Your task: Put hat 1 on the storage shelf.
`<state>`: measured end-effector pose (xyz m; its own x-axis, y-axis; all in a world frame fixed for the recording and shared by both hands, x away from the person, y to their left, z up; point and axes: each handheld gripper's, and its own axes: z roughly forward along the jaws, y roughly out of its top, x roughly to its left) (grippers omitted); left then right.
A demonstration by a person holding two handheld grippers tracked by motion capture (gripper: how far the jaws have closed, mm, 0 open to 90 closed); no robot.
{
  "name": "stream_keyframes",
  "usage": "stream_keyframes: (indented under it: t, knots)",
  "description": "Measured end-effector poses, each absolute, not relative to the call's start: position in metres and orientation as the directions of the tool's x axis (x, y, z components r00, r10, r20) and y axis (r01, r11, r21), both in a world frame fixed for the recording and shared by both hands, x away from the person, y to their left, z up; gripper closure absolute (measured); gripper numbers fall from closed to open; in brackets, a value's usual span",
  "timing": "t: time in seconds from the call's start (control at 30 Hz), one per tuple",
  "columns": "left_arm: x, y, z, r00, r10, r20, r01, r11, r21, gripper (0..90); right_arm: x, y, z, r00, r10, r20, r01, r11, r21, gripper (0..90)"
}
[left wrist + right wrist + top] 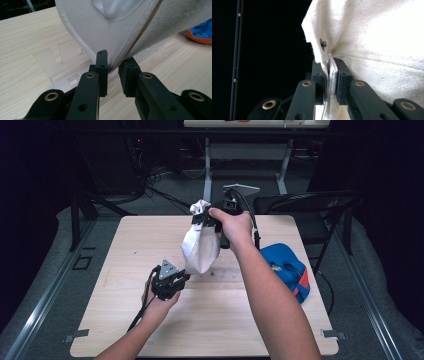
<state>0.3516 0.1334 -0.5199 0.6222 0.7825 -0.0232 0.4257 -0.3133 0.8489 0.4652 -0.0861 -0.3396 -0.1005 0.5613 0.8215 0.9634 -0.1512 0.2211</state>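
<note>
**White cap held up over wooden table**

Above the light wooden table (125, 320), seen from the high view, a white cap (200, 247) hangs from the right gripper (205, 220), which a hand (235, 227) holds raised over the far half of the tabletop. Nearer the person, the left gripper (182, 279) sits low at the cap's bottom edge. A blue cap with orange trim (285, 270) lies at the table's right edge, apart from both tools, and a dark folding chair (310, 207) stands beyond that edge.

Along the left gripper view, the two black jaws stand either side of the cap's lowest fold (113, 65); the left pad touches the cloth, while a narrow gap shows before the right one, so the fold is not yet pinched. A clear plastic stand (57, 62) lies on the wood just behind, and a corner of the blue cap (201, 32) shows at right.

Along the right gripper view, the jaws are clamped tight on a seam of the white cloth (331, 72), just below a small metal rivet (324, 44).
</note>
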Motion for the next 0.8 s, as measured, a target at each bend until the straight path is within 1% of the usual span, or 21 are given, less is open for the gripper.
stream_keyframes:
  t: [0.1,0.27,0.43,0.53,0.67,0.8]
  knots:
    - [0.351,0.133,-0.519,0.621,0.784,-0.009,0.415,-0.319,0.852,80.1,0.464,-0.086,-0.338,-0.095,0.557,0.825,0.959,-0.172,0.227,77.9]
    - [0.351,0.135,-0.519,0.619,0.785,-0.004,0.411,-0.320,0.854,81.9,0.461,-0.091,-0.331,-0.127,0.562,0.818,0.947,-0.176,0.268,67.7]
    - [0.350,0.136,-0.519,0.623,0.782,0.012,0.402,-0.333,0.853,84.0,0.457,-0.097,-0.324,-0.132,0.557,0.820,0.941,-0.189,0.281,66.8]
    - [0.351,0.140,-0.521,0.624,0.781,-0.003,0.407,-0.322,0.855,84.7,0.455,-0.101,-0.322,-0.133,0.562,0.816,0.940,-0.188,0.283,66.8]
    - [0.350,0.142,-0.524,0.629,0.778,0.006,0.402,-0.332,0.853,85.1,0.453,-0.110,-0.320,-0.138,0.566,0.813,0.940,-0.184,0.288,67.2]
    - [0.349,0.145,-0.529,0.627,0.779,-0.005,0.400,-0.317,0.860,85.3,0.451,-0.118,-0.320,-0.131,0.564,0.815,0.935,-0.202,0.291,67.5]
